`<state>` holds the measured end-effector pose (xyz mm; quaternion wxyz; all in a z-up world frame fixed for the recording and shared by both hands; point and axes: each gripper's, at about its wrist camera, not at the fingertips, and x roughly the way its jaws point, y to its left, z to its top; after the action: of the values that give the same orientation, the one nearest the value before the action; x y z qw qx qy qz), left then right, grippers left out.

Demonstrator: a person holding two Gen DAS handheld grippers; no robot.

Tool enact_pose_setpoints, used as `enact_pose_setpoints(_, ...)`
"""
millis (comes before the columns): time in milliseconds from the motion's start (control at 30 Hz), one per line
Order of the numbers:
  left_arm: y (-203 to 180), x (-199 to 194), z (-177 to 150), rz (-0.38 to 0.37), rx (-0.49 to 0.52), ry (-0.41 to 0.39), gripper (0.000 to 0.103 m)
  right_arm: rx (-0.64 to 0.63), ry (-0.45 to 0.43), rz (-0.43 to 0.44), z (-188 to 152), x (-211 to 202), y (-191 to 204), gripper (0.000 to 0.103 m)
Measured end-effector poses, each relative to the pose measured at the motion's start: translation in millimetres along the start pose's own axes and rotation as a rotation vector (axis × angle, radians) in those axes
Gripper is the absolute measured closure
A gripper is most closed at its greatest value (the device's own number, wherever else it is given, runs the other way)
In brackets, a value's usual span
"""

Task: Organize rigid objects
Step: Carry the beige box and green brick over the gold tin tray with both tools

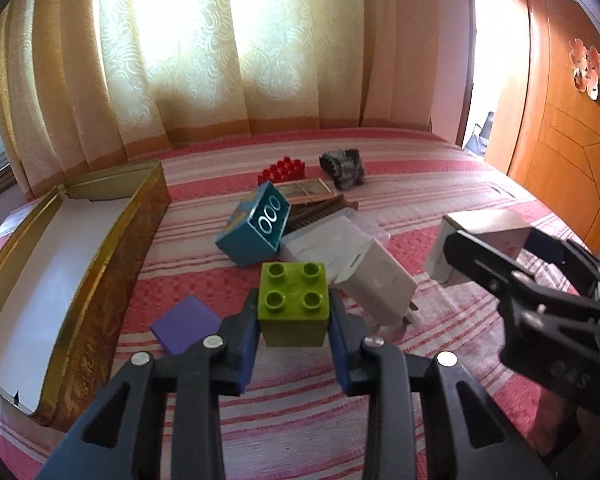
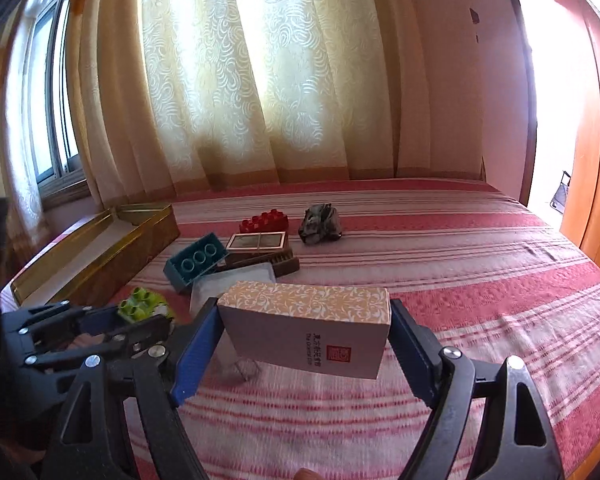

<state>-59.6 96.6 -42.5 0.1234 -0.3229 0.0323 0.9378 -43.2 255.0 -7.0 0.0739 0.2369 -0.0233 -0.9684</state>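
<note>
My left gripper point(image 1: 294, 320) is shut on a green toy brick point(image 1: 293, 305) and holds it above the bed; it shows in the right wrist view too point(image 2: 140, 304). My right gripper point(image 2: 304, 328) is shut on a patterned cardboard box point(image 2: 306, 326), also seen at the right of the left wrist view point(image 1: 480, 246). An open gold tin point(image 1: 76, 276) lies at the left. On the bed lie a teal brick point(image 1: 254, 228), a red brick point(image 1: 282, 170), a white charger point(image 1: 374, 280), a purple block point(image 1: 184, 324) and a grey stone-like lump point(image 1: 342, 168).
A pink striped bedspread point(image 2: 460, 280) covers the bed. A wooden comb-like piece and a framed tile point(image 2: 256, 240) lie behind the teal brick. A clear plastic box point(image 2: 220, 280) lies by the charger. Curtains hang behind; a wooden door point(image 1: 560, 120) stands at the right.
</note>
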Motion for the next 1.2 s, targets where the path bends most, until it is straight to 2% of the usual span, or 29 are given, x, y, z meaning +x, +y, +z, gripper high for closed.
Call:
enact_pose_setpoints(167,-0.3,-10.4,-2.1,0.012,0.000,-0.058,0.072,0.026,0.007,0.018,-2.1,5.0,-3.1,0.020)
enact_pose_setpoints(367,2.4,-22.0,-3.8,0.024,-0.012,-0.119,0.072,0.037,-0.034,0.042,-3.4,-1.9,-5.3,0.020)
enact_pose_setpoints(733,16.4,-29.5,-6.2,0.032,-0.055,-0.163,0.072,0.012,-0.061,0.014,-5.5,-4.8,2.7,0.020)
enact_pose_setpoints(1200,35.4,-39.9,-12.3,0.059,-0.085,-0.198,0.072,-0.025,-0.060,0.034,-7.1,-4.4,24.9,0.020)
